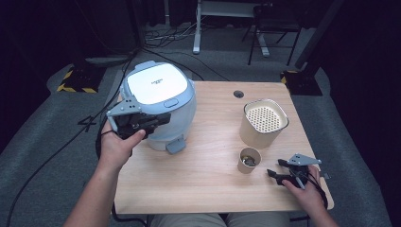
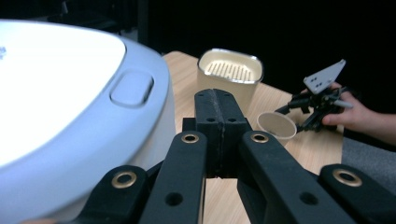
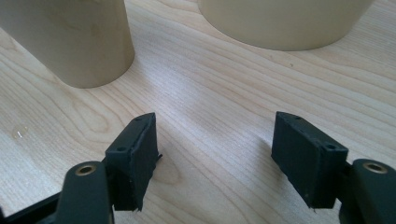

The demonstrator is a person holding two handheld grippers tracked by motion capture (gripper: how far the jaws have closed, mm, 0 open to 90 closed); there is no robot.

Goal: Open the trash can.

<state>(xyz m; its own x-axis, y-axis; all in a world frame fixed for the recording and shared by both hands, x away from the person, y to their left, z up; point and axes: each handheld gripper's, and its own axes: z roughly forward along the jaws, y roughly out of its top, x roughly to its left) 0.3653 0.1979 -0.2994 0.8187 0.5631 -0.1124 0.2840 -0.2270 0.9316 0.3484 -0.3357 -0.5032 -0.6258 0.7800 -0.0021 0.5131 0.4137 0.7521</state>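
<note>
The left gripper (image 1: 158, 119), jaws clenched on nothing, is hovering beside the rice cooker (image 1: 161, 101) at the desk's (image 1: 208, 179) back left, likely about to press its lid button (image 2: 132, 88). The right gripper (image 1: 274, 169) is resting with jaws released.

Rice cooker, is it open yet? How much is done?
Not yet. The rice cooker has its lid shut. The left hand-held gripper, jaws closed, hovers by the lid button. The cup and tub sit untouched, so probably almost everything is left.
</note>
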